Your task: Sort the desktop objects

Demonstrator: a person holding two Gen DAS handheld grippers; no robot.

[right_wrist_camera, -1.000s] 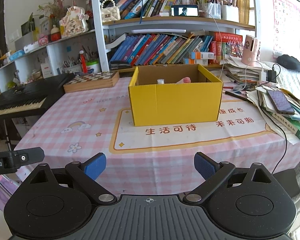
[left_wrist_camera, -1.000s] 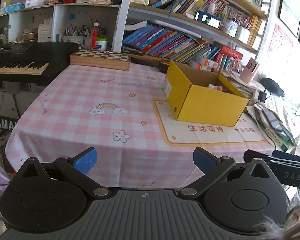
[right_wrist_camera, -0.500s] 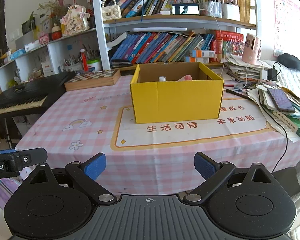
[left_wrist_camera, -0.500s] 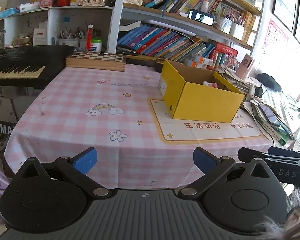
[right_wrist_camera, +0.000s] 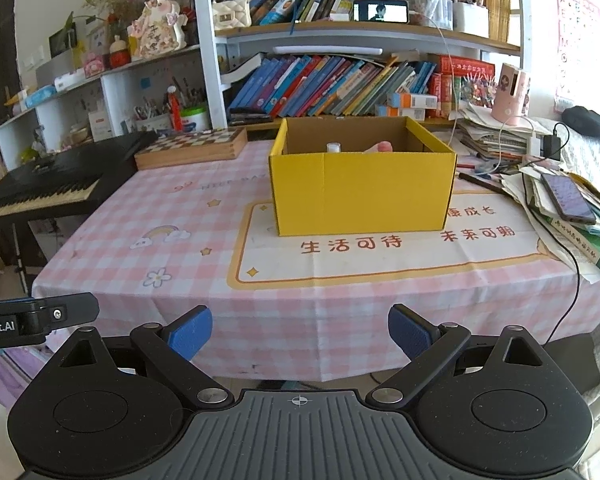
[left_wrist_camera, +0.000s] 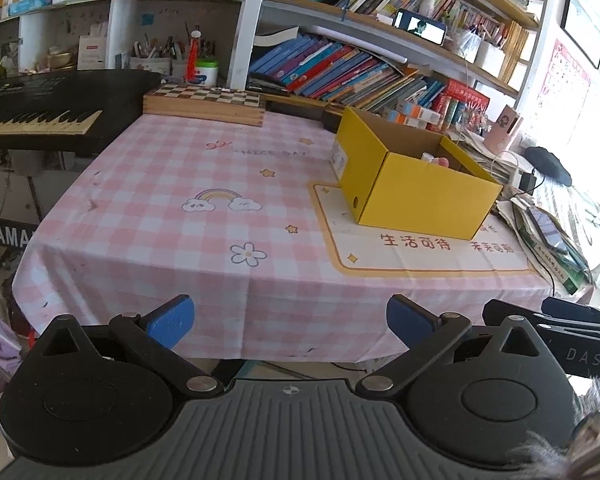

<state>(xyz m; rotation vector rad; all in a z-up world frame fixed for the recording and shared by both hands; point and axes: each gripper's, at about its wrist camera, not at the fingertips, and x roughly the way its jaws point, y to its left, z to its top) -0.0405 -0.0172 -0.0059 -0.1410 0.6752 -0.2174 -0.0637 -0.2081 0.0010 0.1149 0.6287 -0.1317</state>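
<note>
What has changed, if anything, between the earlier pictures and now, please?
Both grippers have drawn back from the table: the yellow box looks smaller and farther in each view. The left gripper and right gripper stay open and empty. The box and its contents have not moved on the cloth.
</note>
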